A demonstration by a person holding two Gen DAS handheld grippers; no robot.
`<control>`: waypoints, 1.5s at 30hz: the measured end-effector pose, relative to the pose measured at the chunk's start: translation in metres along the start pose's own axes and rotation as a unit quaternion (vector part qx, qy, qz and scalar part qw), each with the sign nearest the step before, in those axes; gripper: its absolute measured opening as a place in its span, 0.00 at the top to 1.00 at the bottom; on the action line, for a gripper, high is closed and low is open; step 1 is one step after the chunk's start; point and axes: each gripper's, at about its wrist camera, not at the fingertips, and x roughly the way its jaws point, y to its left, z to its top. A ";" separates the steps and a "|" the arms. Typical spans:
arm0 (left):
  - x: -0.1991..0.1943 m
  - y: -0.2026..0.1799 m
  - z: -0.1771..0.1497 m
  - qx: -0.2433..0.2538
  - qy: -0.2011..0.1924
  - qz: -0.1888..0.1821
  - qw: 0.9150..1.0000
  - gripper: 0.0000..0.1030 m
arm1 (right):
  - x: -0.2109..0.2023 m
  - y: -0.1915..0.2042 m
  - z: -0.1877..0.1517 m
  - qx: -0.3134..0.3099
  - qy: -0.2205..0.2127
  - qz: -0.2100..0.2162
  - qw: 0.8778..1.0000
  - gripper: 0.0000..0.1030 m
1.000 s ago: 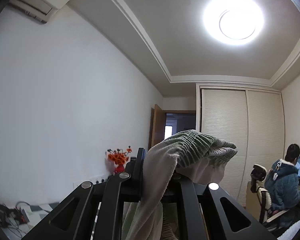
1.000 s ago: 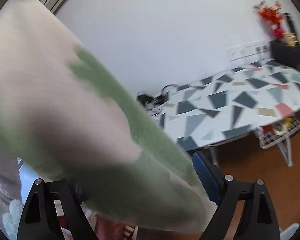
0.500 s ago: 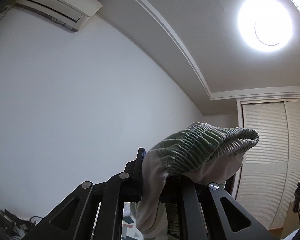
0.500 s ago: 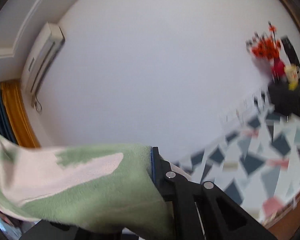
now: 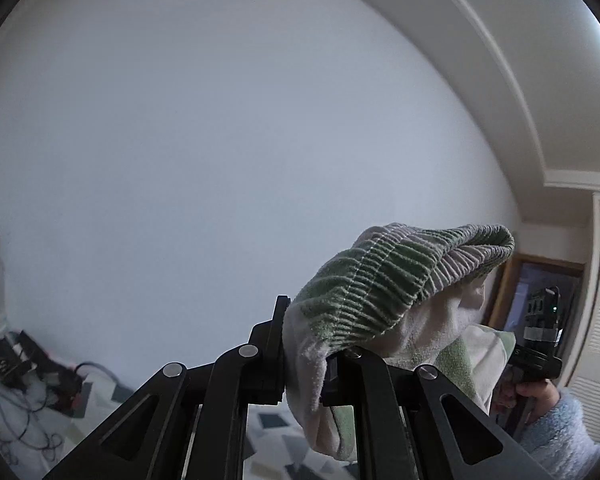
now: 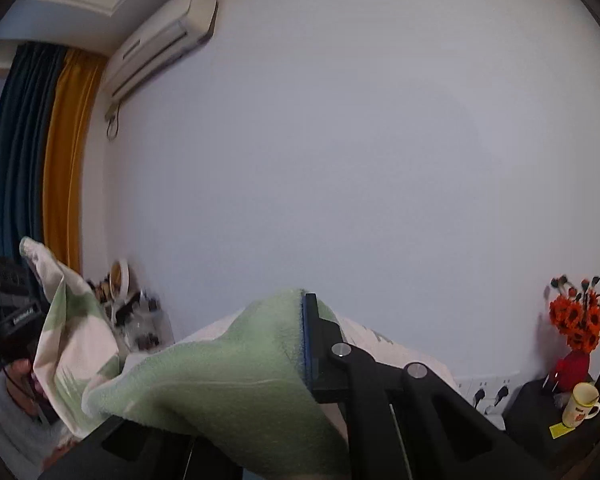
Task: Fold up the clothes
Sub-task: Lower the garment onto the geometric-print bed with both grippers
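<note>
Nearest in the left wrist view, low centre: black left gripper [image 5: 306,364] closed tight on the ribbed green-and-white cuff of a soft fleece garment [image 5: 396,280], cloth bunched between the fingers and flopping over the right one. In the right wrist view, low centre: black right gripper [image 6: 284,356] closed on a pale green fleecy edge of the same garment [image 6: 228,380], cloth draped over the left finger and hiding it, blue pad [image 6: 305,340] bare on the other. Held aloft between both tools, well above the geometric-patterned table [image 5: 276,420] glimpsed at bottom centre. Risks from here: thin pinch on the stretchy rib likely to slip under a sharp tug; uneven lowering likely to leave the cloth landing twisted; a low swing to the lower right could brush the red vase of orange flowers [image 6: 576,332] or yellow-and-white mug [image 6: 582,398]. Beyond, bare white wall [image 6: 340,140], air conditioner [image 6: 164,36] upper left.
</note>
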 end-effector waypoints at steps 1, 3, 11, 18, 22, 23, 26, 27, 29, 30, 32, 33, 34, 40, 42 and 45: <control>0.009 0.011 -0.019 -0.005 0.027 0.025 0.999 0.91 | 0.023 -0.007 -0.028 0.010 0.041 0.003 0.999 0.96; 0.027 0.039 -0.060 -0.026 0.088 0.072 0.993 0.91 | 0.067 -0.020 -0.088 0.036 0.124 0.006 0.992 0.96; 0.075 0.154 -0.216 -0.071 0.270 0.231 0.932 0.91 | 0.188 -0.015 -0.323 0.098 0.378 -0.017 0.921 0.96; 0.074 0.199 -0.259 -0.103 0.366 0.281 0.881 0.88 | 0.206 0.015 -0.364 0.070 0.439 -0.045 0.894 0.85; 0.068 0.224 -0.257 -0.124 0.366 0.264 0.884 0.80 | 0.206 0.030 -0.364 0.023 0.461 -0.049 0.886 0.49; 0.068 0.229 -0.253 -0.125 0.365 0.256 0.886 0.78 | 0.203 0.035 -0.360 -0.001 0.462 -0.055 0.885 0.41; 0.064 0.233 -0.237 -0.131 0.365 0.214 0.896 0.73 | 0.190 0.044 -0.346 -0.030 0.450 -0.047 0.891 0.36; 0.063 0.234 -0.233 -0.130 0.366 0.204 0.899 0.72 | 0.185 0.044 -0.339 -0.024 0.444 -0.040 0.895 0.36; 0.061 0.233 -0.227 -0.114 0.366 0.198 0.902 0.71 | 0.174 0.039 -0.323 0.009 0.424 -0.026 0.905 0.35; 0.059 0.232 -0.224 -0.104 0.364 0.199 0.904 0.70 | 0.167 0.033 -0.314 0.039 0.402 -0.024 0.915 0.35; 0.056 0.229 -0.218 -0.089 0.356 0.201 0.908 0.66 | 0.153 0.018 -0.294 0.102 0.351 -0.023 0.930 0.35; 0.054 0.228 -0.215 -0.086 0.351 0.202 0.911 0.60 | 0.144 0.008 -0.285 0.145 0.317 -0.021 0.937 0.35; 0.052 0.227 -0.211 -0.088 0.343 0.202 0.913 0.53 | 0.136 -0.002 -0.276 0.190 0.279 -0.019 0.941 0.31; 0.054 0.211 -0.188 -0.046 0.321 0.194 0.926 0.24 | 0.084 -0.053 -0.227 0.378 0.039 0.013 0.925 0.00; 0.059 0.198 -0.183 0.003 0.324 0.196 0.926 0.24 | 0.070 -0.064 -0.212 0.404 -0.023 0.022 0.914 0.00; 0.069 0.182 -0.192 0.070 0.344 0.171 0.921 0.19 | 0.060 -0.063 -0.189 0.341 -0.052 -0.048 0.937 0.00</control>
